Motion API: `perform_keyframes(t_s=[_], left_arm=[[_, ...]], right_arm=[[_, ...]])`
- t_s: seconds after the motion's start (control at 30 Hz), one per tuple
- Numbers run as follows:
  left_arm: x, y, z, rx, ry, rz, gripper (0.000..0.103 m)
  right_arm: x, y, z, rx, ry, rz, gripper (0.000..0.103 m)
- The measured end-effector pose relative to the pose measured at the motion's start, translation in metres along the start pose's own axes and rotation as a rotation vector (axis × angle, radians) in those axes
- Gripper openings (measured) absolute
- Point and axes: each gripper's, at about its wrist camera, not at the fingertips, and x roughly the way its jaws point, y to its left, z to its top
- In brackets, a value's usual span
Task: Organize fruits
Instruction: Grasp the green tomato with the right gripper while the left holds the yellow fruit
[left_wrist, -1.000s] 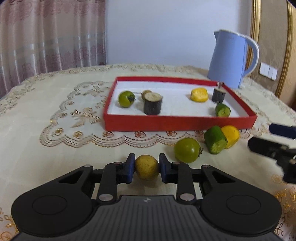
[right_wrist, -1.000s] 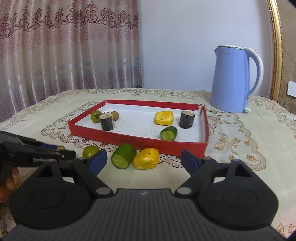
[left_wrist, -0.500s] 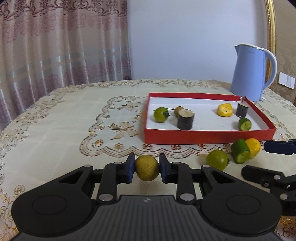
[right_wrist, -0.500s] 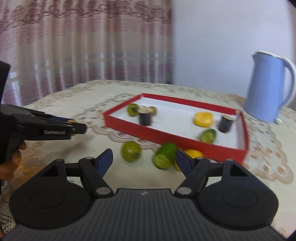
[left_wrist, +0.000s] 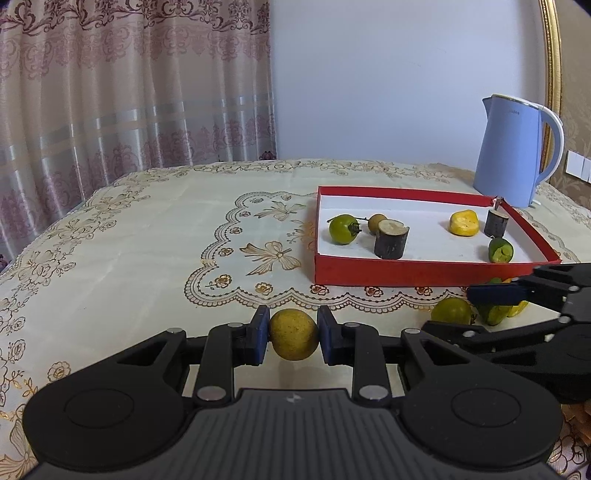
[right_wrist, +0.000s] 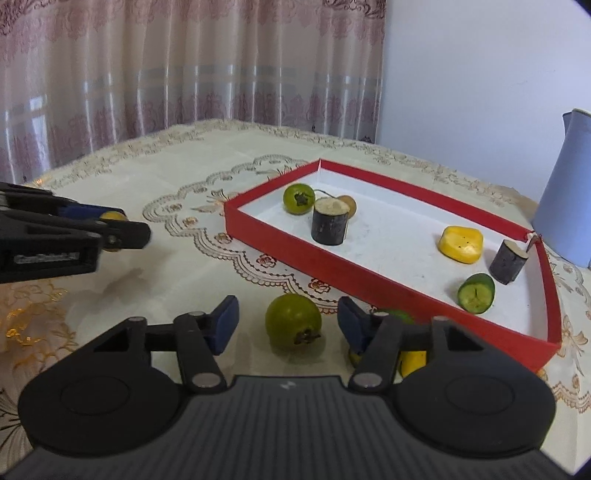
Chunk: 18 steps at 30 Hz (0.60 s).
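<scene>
Fingers (left_wrist: 258, 339) of the left gripper (left_wrist: 293, 338) are clamped tight on a small yellowish round fruit (left_wrist: 293, 335), lifted above the tabletop (left_wrist: 147, 240). Those of the right gripper (right_wrist: 288, 325) have just been closing around a green round fruit (right_wrist: 293, 321) beside the red tray (right_wrist: 332, 273), with gaps either side, not yet touching it.

Honestly you won't find much to read here. There's a faint brand word near the top of the blue kettle (left_wrist: 515, 151), too small to make out, and a pale label strip on the side of the left gripper (right_wrist: 127, 230), blurred past reading.
</scene>
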Motion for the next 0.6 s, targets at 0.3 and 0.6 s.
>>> perform_keyframes(t_s=[0.3,0.6], left_arm=[[0.0,-0.001,0.0,-0.005,0.011,0.003,0.027],[0.001,-0.007,0.0,0.017,0.017,0.01,0.027]], right_arm=[[0.008,-0.001,-0.002,-0.009,0.045,-0.014,0.032],[-0.031,0.003,-0.01,-0.003,-0.032,-0.036,0.032]])
